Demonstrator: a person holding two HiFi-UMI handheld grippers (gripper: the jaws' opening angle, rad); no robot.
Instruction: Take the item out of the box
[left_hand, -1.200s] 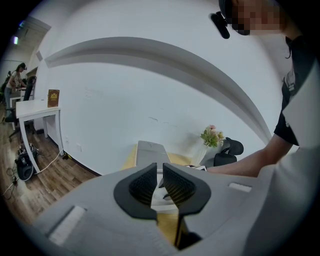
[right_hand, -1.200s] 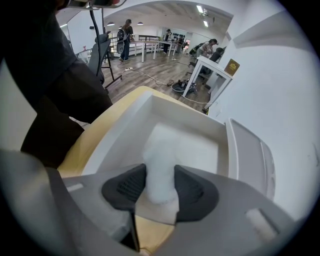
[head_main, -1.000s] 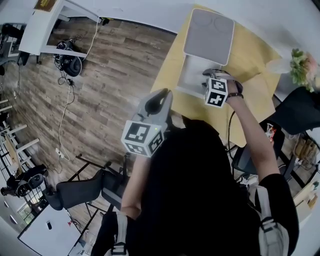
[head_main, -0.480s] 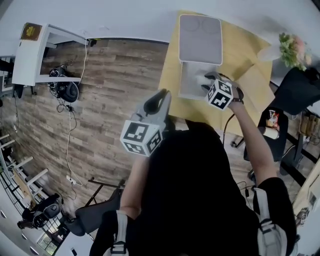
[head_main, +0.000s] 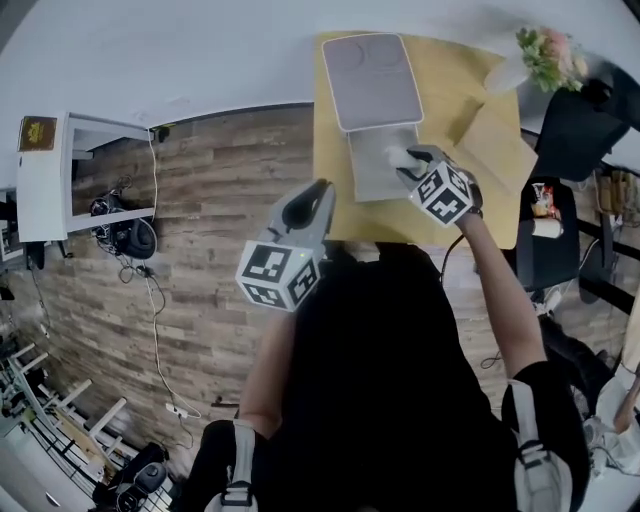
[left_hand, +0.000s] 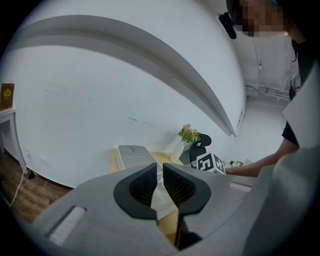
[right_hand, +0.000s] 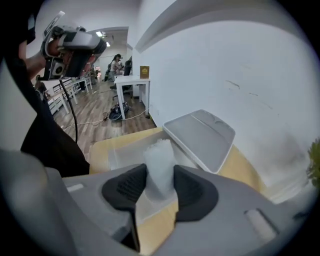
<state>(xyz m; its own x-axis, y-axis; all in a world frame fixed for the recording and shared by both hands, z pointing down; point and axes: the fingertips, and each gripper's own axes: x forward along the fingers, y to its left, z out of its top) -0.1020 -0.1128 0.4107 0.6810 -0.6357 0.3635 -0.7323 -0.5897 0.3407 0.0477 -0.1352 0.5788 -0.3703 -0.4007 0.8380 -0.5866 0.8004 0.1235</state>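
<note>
On the yellow table (head_main: 440, 70) stands a frosted open box (head_main: 372, 165), and its grey lid (head_main: 368, 66) lies just beyond it. My right gripper (head_main: 405, 158) hangs over the box's right side, shut on a white frosted item (head_main: 396, 155). In the right gripper view the item (right_hand: 160, 160) stands upright between the pads of the right gripper (right_hand: 160, 187), above the box (right_hand: 125, 150) and near the lid (right_hand: 200, 135). My left gripper (head_main: 318, 190) is held off the table's near left corner. In the left gripper view its jaws (left_hand: 160, 182) are together with nothing in them.
A vase of flowers (head_main: 545, 50) stands at the table's far right corner, with a tan sheet (head_main: 495, 145) lying near it. A black chair (head_main: 580, 110) is to the right of the table. A white desk (head_main: 40, 170) and cables lie on the wooden floor at left.
The head view has swung, so the table now sits higher and more upright in the picture. My right gripper stays at the box with the white item. The left gripper has hardly moved.
</note>
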